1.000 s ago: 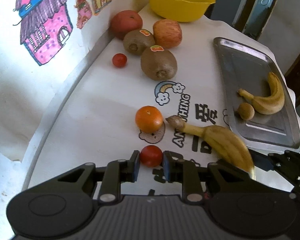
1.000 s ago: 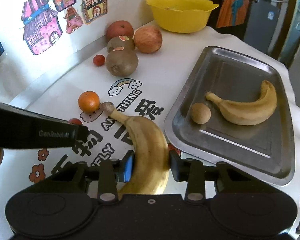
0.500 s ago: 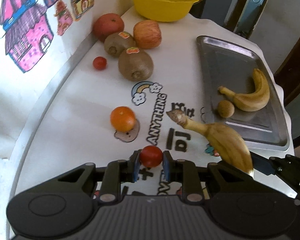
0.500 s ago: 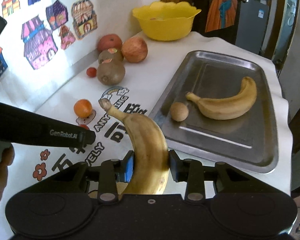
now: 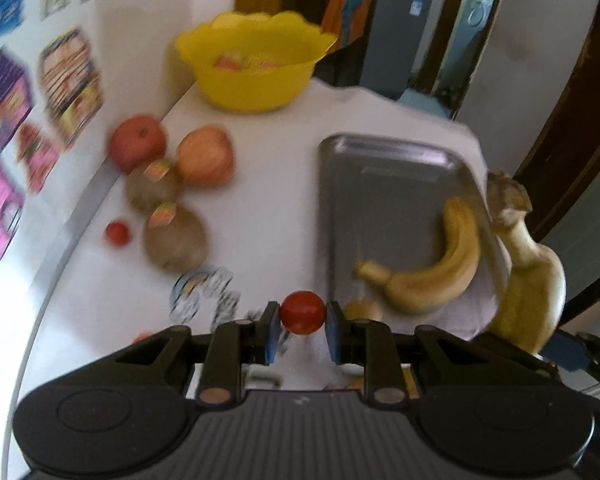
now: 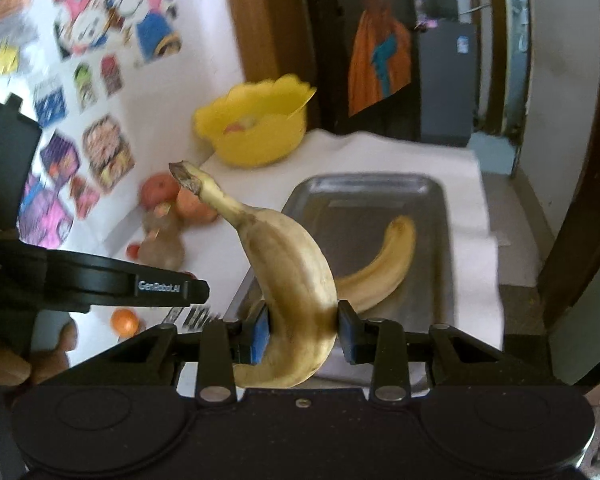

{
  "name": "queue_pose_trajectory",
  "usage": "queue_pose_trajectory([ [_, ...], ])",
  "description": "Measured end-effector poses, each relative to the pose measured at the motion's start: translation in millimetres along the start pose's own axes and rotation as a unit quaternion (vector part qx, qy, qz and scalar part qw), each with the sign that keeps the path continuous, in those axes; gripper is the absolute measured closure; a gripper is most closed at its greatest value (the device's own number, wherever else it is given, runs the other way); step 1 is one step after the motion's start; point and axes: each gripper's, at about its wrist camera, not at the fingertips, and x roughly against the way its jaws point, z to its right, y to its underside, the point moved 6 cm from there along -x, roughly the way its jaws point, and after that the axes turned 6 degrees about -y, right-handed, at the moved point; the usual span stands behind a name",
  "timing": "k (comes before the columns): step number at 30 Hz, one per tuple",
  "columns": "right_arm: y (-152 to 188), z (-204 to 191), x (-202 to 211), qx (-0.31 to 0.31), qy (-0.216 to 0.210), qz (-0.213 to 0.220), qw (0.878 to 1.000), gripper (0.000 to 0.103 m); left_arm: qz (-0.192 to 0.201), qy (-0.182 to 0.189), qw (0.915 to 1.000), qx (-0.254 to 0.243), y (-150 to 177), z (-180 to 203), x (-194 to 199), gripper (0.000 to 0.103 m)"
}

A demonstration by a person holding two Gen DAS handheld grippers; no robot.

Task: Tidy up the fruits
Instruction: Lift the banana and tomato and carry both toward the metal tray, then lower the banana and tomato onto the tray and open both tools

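Left wrist view, with the metal tray (image 5: 340, 200) as landmark, largest items first. Table (image 5: 268, 152): white-covered, carrying the tray and the unsorted fruit. Yellow bowl (image 5: 256, 76): beyond the tray's far-left corner, with something pale inside (too blurred to name). Banana on the tray (image 5: 440, 272): already sorted, lying at the near end with a small round brown fruit (image 5: 364, 310) just beside it. Held banana (image 6: 296, 280): clamped at mid-length by the right gripper (image 6: 302, 330), stem up, raised over the tray's near edge and not yet set down. Two apples (image 5: 206, 156) and two kiwis (image 5: 176, 240): grouped left of the tray, unsorted, as are a small red tomato (image 5: 117, 233) left of them and an orange (image 6: 125, 322) nearer the camera. Cherry tomato (image 5: 302, 312): pinched between the pads of the left gripper (image 5: 301, 330), lifted off the table beside the tray's near-left corner. Judged progress: two pieces placed, two in transit, six left.
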Motion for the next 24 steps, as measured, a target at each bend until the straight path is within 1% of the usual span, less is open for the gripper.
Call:
queue_pose_trajectory([
  [6, -21, 31, 8, -0.02, 0.006, 0.021, 1.0, 0.066, 0.028, 0.007, 0.9993, -0.022, -33, 32, -6, 0.077],
  [9, -26, 46, 4, -0.034, 0.006, 0.02, 0.999, 0.066, 0.034, 0.008, 0.9989, -0.032, -43, 44, -14, 0.077],
  [13, -29, 65, -6, -0.048, 0.003, 0.002, 0.999, 0.066, 0.031, 0.01, 0.9986, -0.04, -51, 56, -30, 0.077],
  [18, -26, 84, -22, -0.067, 0.003, -0.02, 0.998, 0.066, 0.027, 0.002, 0.9981, -0.055, -56, 67, -48, 0.077],
  [24, -30, 94, -43, -0.079, -0.011, -0.038, 0.996, 0.066, 0.017, -0.006, 0.9978, -0.064, -56, 76, -65, 0.077],
])
